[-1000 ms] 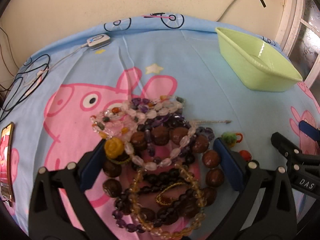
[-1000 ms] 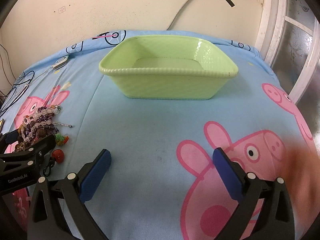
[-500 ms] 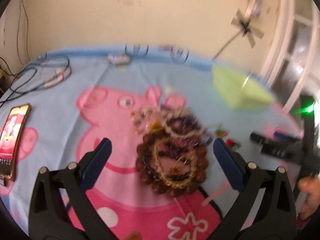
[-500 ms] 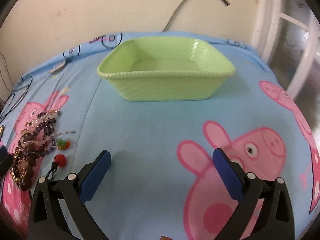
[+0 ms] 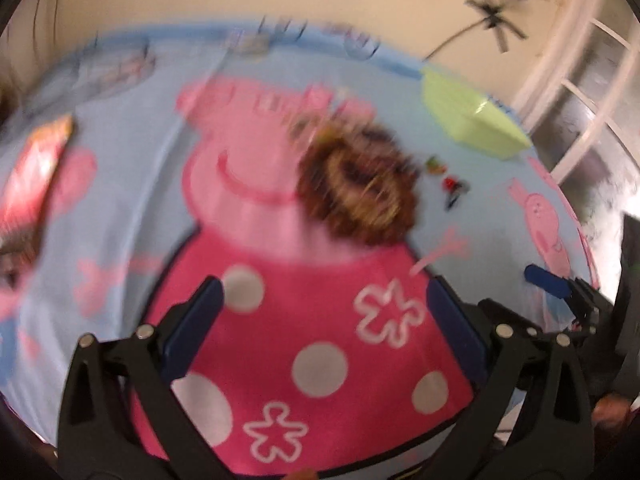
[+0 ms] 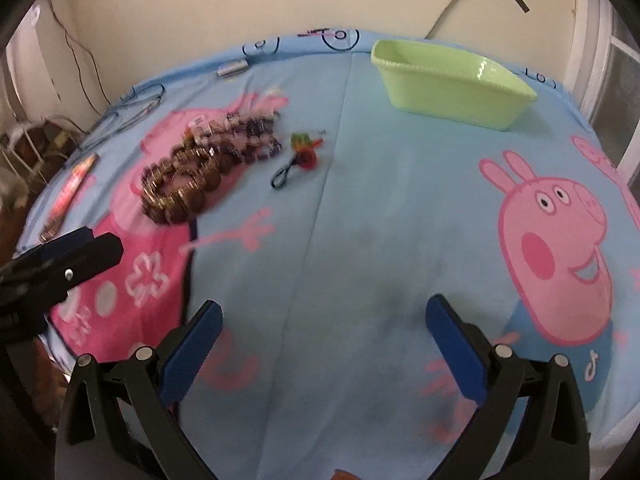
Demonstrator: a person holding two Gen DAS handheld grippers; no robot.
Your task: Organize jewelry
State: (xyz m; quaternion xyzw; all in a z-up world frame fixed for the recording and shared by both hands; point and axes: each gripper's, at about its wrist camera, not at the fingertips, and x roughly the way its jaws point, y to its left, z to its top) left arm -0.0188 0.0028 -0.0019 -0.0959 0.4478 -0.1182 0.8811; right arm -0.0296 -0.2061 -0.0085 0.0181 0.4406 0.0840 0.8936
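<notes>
A heap of beaded bracelets and necklaces (image 5: 356,188) lies on the blue cartoon sheet (image 6: 360,240); it also shows in the right wrist view (image 6: 200,172). Small red and green trinkets (image 6: 302,150) lie just right of the heap, and also show in the left wrist view (image 5: 448,178). A light green plastic basin (image 6: 452,80) stands at the far right, empty as far as I can see; the left wrist view (image 5: 468,120) shows it too. My left gripper (image 5: 324,324) is open and empty, well short of the heap. My right gripper (image 6: 324,328) is open and empty over bare sheet.
A phone (image 6: 68,196) lies at the sheet's left edge. Cables (image 6: 132,108) and a small white device (image 6: 232,68) lie at the far left. A wall stands behind and a window frame (image 6: 608,80) on the right. The left wrist view is motion-blurred.
Both grippers have pulled back and up from the table. The left gripper, which straddled the jewelry heap, is now far from it. The right view has swung left, away from the basin.
</notes>
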